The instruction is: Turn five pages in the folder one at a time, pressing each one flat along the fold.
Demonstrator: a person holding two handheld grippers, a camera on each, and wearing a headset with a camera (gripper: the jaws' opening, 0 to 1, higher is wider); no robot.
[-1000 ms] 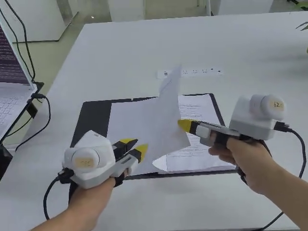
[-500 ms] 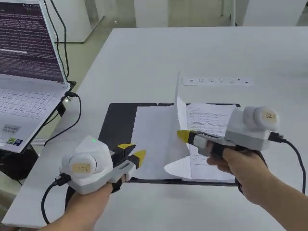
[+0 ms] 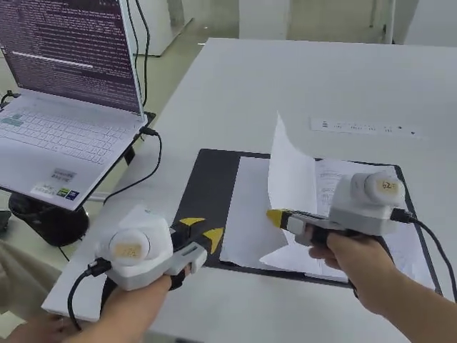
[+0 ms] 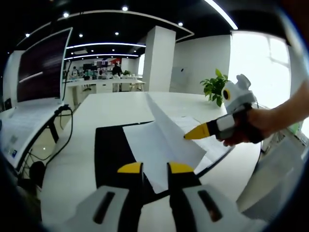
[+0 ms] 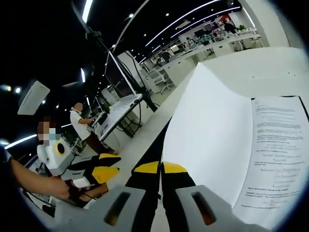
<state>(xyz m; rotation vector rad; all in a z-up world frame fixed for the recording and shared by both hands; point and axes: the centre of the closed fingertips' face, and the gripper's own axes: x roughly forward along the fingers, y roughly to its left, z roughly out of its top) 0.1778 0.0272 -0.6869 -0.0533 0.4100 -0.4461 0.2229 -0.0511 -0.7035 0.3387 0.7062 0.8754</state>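
The page [image 3: 291,170] is thin, limp paper that creases easily and is best held by its free near edge. There the right gripper [image 3: 275,216] has it, jaws together on the sheet. It stands over the folder [image 3: 211,189] near the desk's [image 3: 285,78] front edge, and the left gripper [image 3: 202,230] hovers by the folder's near-left corner, jaws slightly apart and empty.

Bright, even light fills the head view; the table [image 3: 285,78] beyond the folder [image 3: 211,189] glares near white; shadow under the folder's lifted page [image 3: 291,168] is faint; both gripper views bow at their edges; ceiling lights [image 4: 124,8] above the folder burn out white.
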